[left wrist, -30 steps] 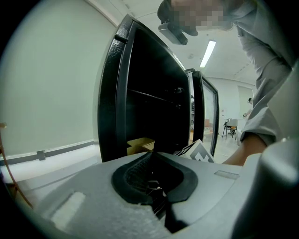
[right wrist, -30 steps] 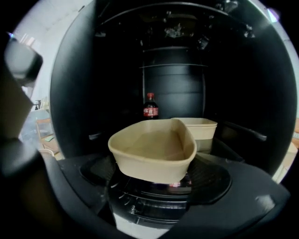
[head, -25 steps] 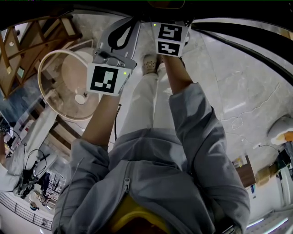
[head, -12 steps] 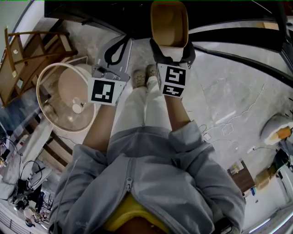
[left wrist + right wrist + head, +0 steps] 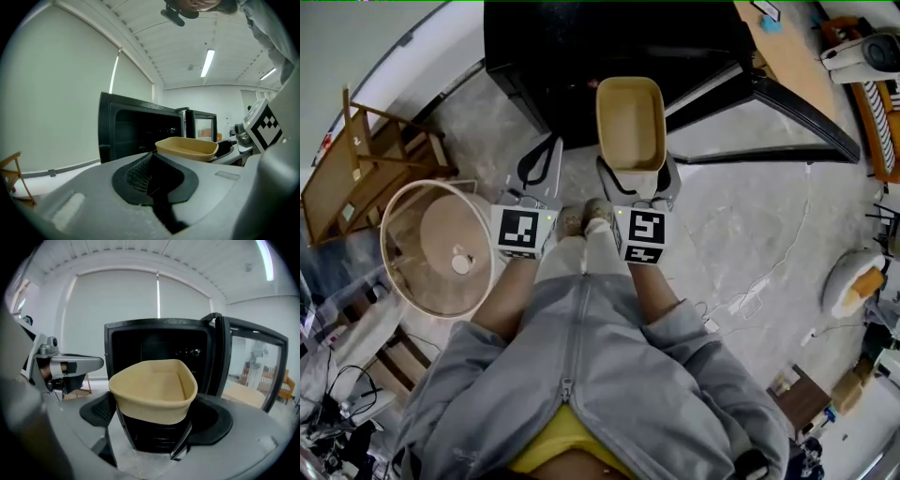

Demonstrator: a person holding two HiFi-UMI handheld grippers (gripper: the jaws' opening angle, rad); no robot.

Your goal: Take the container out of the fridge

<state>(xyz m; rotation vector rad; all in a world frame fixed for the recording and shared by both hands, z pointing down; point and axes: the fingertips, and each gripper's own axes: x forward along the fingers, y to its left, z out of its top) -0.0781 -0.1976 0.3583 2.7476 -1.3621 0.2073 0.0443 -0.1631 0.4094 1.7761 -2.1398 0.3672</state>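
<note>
A tan, empty container [image 5: 630, 127] sits in my right gripper [image 5: 637, 180], which is shut on its near end; in the right gripper view the container [image 5: 154, 390] rests between the fingers [image 5: 105, 411]. It hangs in the air just in front of the black fridge [image 5: 581, 47], whose door [image 5: 769, 94] stands open to the right. The fridge's dark inside [image 5: 159, 345] lies straight behind the container. My left gripper [image 5: 539, 167] is beside it on the left, shut on nothing, and from there the container [image 5: 187, 147] shows to the right.
A round white fan guard [image 5: 441, 248] lies on the marble floor at the left, with a wooden rack [image 5: 366, 159] behind it. Cables [image 5: 769, 272] trail over the floor to the right. A wooden tabletop [image 5: 797, 66] stands beyond the fridge door.
The head view has swung up toward the fridge. The container in my right gripper came into view and now sits lower in the frame, nearer the person's body. The left gripper stays beside it.
</note>
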